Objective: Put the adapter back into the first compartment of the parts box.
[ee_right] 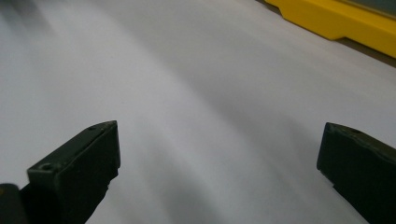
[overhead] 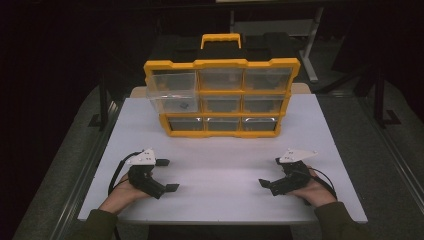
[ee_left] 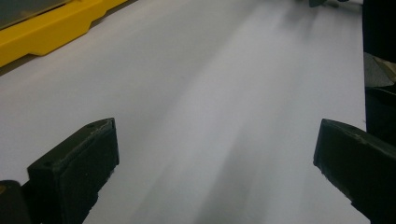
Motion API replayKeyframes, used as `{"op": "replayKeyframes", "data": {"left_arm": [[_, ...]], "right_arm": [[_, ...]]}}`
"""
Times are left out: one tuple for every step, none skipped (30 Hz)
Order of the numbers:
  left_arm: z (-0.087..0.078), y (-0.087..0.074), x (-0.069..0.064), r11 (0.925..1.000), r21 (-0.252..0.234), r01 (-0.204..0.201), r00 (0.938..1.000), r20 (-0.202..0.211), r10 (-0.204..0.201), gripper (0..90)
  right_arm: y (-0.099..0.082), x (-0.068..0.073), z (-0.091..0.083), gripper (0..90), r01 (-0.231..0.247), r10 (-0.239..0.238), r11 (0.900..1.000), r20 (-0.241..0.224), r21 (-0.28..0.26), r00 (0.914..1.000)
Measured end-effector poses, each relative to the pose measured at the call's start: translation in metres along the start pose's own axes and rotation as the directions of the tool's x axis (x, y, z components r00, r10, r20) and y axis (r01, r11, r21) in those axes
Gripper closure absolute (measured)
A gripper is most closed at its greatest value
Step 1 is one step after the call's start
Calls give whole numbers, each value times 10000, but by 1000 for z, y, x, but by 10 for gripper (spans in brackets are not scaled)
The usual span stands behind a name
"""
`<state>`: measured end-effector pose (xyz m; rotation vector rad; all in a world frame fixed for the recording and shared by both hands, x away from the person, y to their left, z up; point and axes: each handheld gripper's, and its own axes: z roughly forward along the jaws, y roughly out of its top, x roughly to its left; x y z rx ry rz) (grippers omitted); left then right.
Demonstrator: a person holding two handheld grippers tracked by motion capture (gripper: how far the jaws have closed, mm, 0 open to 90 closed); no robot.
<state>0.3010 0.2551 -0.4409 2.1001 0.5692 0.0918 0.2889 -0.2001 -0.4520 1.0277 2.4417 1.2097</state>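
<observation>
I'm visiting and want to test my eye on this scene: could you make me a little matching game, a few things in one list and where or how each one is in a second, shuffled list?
Things:
1. yellow organizer case
2. top-left drawer
3. left gripper
4. right gripper

Places or states:
a. pulled partway out of its slot
b. open, held at the table's near left
c. standing at the far middle of the white table
d. open, held at the table's near right

Pairs: 1-c, 2-a, 3-b, 4-d

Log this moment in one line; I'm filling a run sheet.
left gripper open | right gripper open | both on table | organizer untouched
</observation>
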Motion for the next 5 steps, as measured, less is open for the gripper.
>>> {"op": "replayKeyframes", "data": {"left_arm": [[0, 0, 0, 10000, 9, -1, 10000, -5, 1, 0], [1, 0, 0, 10000, 19, 11, 10000, -15, -10, 0], [1, 0, 0, 10000, 44, 4, 10000, -43, -4, 0], [1, -1, 0, 9999, 106, -27, 9999, -109, 28, 0], [1, -1, 0, 9999, 106, -27, 9999, -109, 28, 0]], "right_arm": [[-1, 0, 0, 0, 44, -44, 10000, 25, 21, 10000], [-1, 0, 0, 0, 82, -82, 10000, 38, 26, 10000], [-1, 0, 1, 0, 115, -115, 9999, 59, 18, 9999], [-1, -1, 1, 0, 126, -127, 9999, 78, 44, 9999], [-3, -1, 2, 0, 100, -102, 9998, 132, 171, 9999]]}}
